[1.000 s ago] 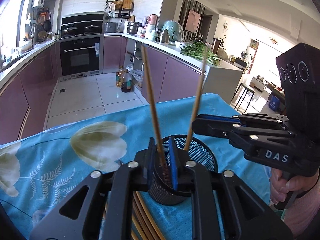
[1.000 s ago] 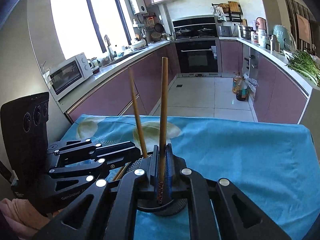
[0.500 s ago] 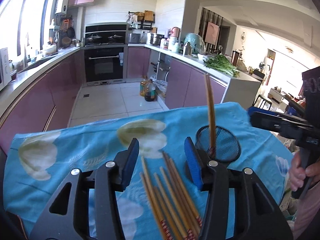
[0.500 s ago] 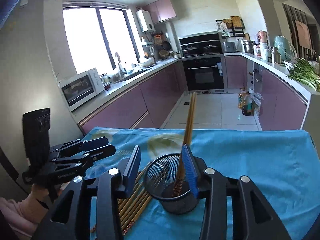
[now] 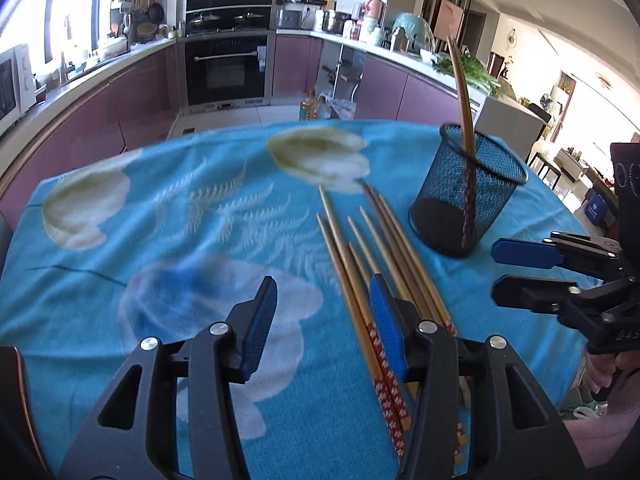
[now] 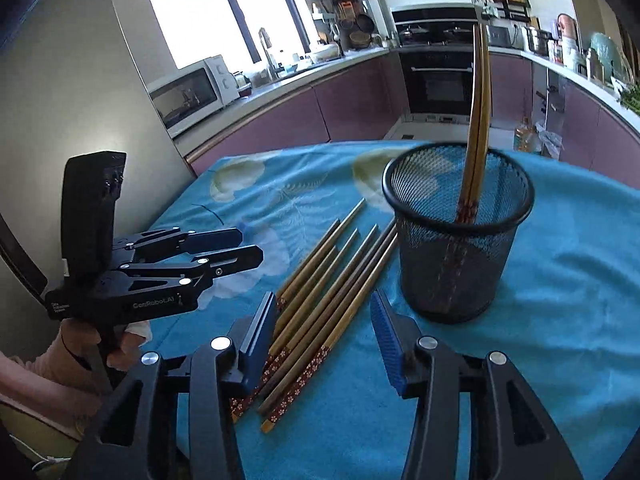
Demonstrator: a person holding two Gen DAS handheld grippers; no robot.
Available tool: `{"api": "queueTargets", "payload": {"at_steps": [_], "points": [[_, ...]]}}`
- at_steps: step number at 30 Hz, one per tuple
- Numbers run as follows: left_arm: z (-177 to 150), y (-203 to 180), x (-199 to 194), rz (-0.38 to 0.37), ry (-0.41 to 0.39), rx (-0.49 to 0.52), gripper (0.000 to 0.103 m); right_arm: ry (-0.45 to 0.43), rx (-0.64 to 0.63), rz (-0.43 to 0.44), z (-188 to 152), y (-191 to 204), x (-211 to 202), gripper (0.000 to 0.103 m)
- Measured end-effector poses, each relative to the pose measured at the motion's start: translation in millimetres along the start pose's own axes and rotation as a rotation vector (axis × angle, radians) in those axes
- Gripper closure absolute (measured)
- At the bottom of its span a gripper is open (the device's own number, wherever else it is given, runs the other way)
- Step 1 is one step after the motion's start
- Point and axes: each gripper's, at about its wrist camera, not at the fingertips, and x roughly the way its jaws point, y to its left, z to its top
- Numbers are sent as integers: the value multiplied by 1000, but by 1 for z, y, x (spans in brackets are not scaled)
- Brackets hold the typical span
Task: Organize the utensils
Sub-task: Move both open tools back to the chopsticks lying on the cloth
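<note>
While I watched both wrist feeds, the loose chopsticks [image 6: 332, 288] lay flat on the blue flowered tablecloth [image 6: 560, 280], just left of the mesh cup [image 6: 456, 240] in the right wrist view. Their long axes ran nearly parallel. The tapered bare tips pointed away from me toward the cup's left side, and the red patterned ends pointed back at my grippers. They were slim, smooth, golden-brown sticks, bunched side by side and touching one another in places.

The cup was a round black wire-mesh cylinder standing upright on the cloth. Two more chopsticks [image 6: 478, 120] stood inside it, leaning together, patterned ends down at the bottom and thin tips up well above the rim.

My left gripper [image 5: 320, 320] had just been opening; its blue ribbed pads were spread with only cloth between them, and the right pad sat over the bundle's left edge. My right gripper [image 6: 324, 336] had also just been opening. Its pads stood apart above the patterned ends of the pile left of the cup, pressing nothing.
</note>
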Motion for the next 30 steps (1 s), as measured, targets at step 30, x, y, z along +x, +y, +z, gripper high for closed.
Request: {"api": "queueTargets", "payload": {"at_steps": [30], "points": [[-23,-11,22,7,92,34,57,76,18,-152,-16,-10,26,69]]}}
